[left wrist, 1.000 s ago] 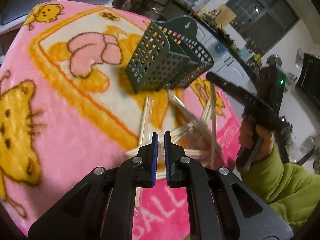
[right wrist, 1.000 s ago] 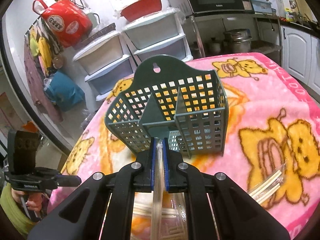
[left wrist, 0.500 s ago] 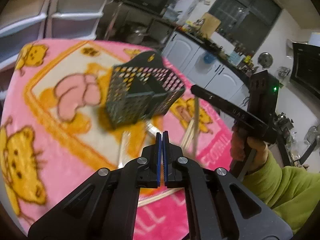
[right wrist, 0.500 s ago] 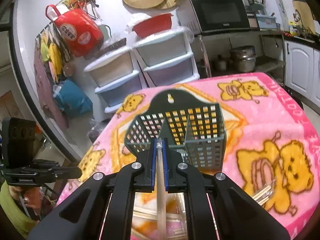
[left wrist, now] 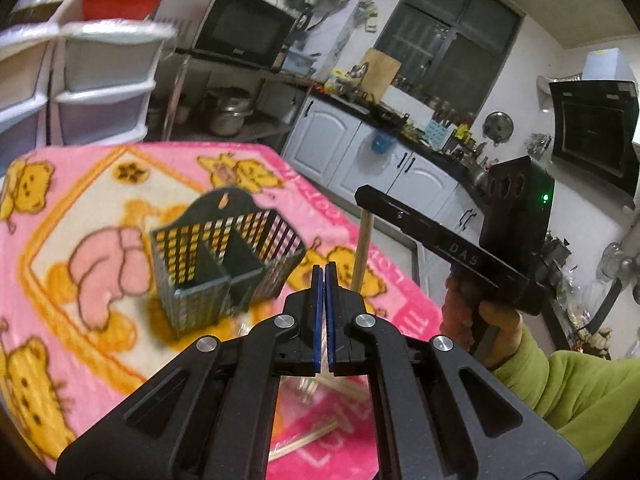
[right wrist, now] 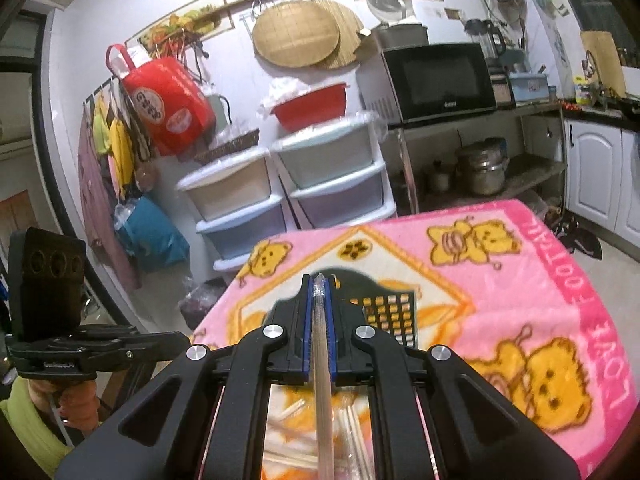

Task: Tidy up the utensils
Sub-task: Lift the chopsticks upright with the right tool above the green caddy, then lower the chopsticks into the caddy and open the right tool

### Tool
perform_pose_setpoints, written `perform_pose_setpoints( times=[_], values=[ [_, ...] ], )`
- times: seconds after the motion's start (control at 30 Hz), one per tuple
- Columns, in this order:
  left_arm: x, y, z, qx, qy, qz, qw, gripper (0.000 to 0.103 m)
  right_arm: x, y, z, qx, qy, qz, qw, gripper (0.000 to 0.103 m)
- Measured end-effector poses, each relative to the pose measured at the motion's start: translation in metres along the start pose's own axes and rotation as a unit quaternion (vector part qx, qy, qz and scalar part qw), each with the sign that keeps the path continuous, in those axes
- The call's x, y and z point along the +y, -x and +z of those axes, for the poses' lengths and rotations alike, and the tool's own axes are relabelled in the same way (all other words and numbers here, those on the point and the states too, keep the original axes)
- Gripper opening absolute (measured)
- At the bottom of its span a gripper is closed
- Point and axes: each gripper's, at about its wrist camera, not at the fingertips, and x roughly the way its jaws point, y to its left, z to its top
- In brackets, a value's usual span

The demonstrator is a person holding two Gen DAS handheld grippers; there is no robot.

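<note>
Both of my grippers have risen since the earlier frames, and the green utensil basket (left wrist: 228, 264) now sits lower and farther off in each view, with more of the kitchen showing behind it.

Right gripper (right wrist: 319, 280): jaws clamped narrow on a wrapped pair of chopsticks (right wrist: 322, 368), a clear sleeve running back along the pads toward the camera. From the left wrist view the same pair (left wrist: 362, 250) hangs down below the right gripper (left wrist: 362, 200), beside the basket's right wall and clear of it.

Left gripper (left wrist: 325, 268): blue pads pressed together, nothing between them.

Basket: upright on the pink bear-print blanket (left wrist: 60, 280), divider visible, both compartments showing no contents. In the right wrist view the basket (right wrist: 394, 308) is mostly hidden behind my fingers.

Loose chopsticks (left wrist: 304, 440) lie on the blanket near the table's front edge, below my left gripper; more wrapped chopsticks (right wrist: 352, 436) show under the right gripper.

A hand in a green sleeve (left wrist: 572, 396) grips the right tool's handle.
</note>
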Motion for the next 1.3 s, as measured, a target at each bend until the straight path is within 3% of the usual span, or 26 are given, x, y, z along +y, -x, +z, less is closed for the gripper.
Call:
perform_pose_setpoints(
  times=[0.37, 0.6, 0.9, 1.3],
  values=[
    [-0.018, 0.014, 0.061, -0.047, -0.031, 0.003, 0.9984, 0.0, -0.001, 0.006, 0.048, -0.069, 0.027, -0.013, 0.997, 0.006],
    [-0.008, 0.025, 0.09, -0.075, -0.02, 0.016, 0.9969, 0.0, -0.006, -0.001, 0.073, -0.105, 0.035, -0.026, 0.993, 0.006],
    [0.004, 0.037, 0.097, -0.092, -0.014, 0.046, 0.9946, 0.0, -0.01, -0.021, 0.086, -0.127, 0.042, -0.048, 0.99, 0.006],
    [0.033, 0.037, 0.085, -0.091, 0.013, 0.067, 0.9935, 0.0, -0.02, -0.055, 0.073, -0.147, 0.053, -0.077, 0.985, 0.006]
  ],
)
